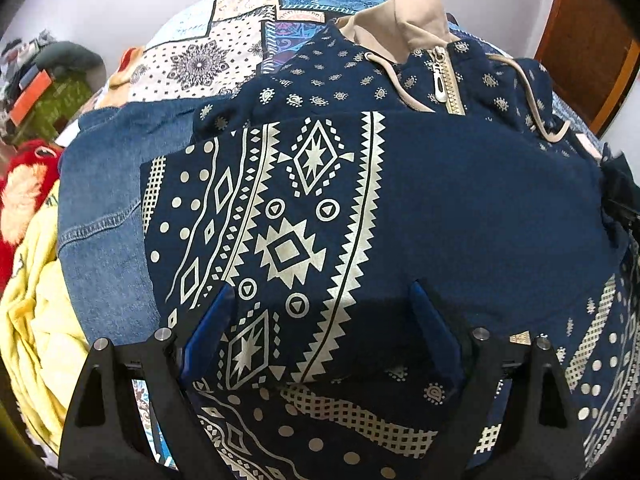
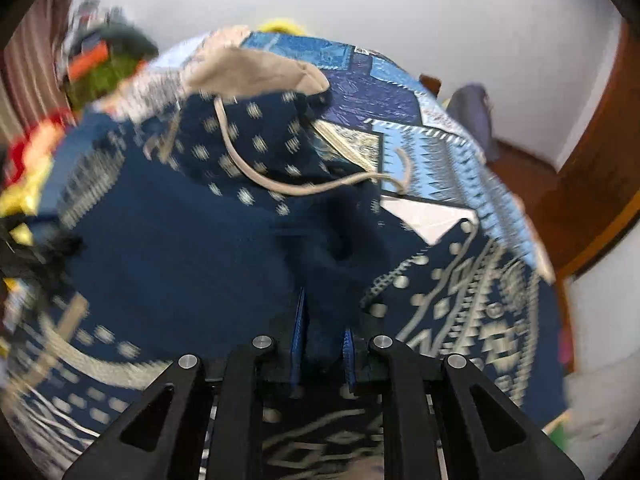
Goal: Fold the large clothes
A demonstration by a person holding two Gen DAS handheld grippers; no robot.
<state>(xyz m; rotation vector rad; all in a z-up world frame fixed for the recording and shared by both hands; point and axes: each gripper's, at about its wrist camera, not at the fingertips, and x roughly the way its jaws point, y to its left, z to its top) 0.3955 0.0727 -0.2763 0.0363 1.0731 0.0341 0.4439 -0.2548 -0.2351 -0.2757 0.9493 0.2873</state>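
A navy hoodie (image 1: 460, 200) with white geometric print lies spread on the bed, its beige-lined hood (image 1: 404, 20), zipper (image 1: 444, 80) and drawstring at the far end. A printed panel is folded over its middle. My left gripper (image 1: 320, 304) hovers low over the near folded edge, open wide; cloth lies under and between its blue pads (image 1: 210, 324) but they do not press it. In the blurred right wrist view, my right gripper (image 2: 322, 324) is shut on a raised fold of the navy hoodie (image 2: 192, 248), near the drawstring (image 2: 280, 186).
A denim garment (image 1: 104, 208) lies left of the hoodie, with a yellow garment (image 1: 36, 320) and a red one (image 1: 20, 184) beyond it. A patchwork bedspread (image 1: 208, 52) covers the bed. A wooden door (image 1: 588, 48) and white wall stand behind; clutter sits at far left.
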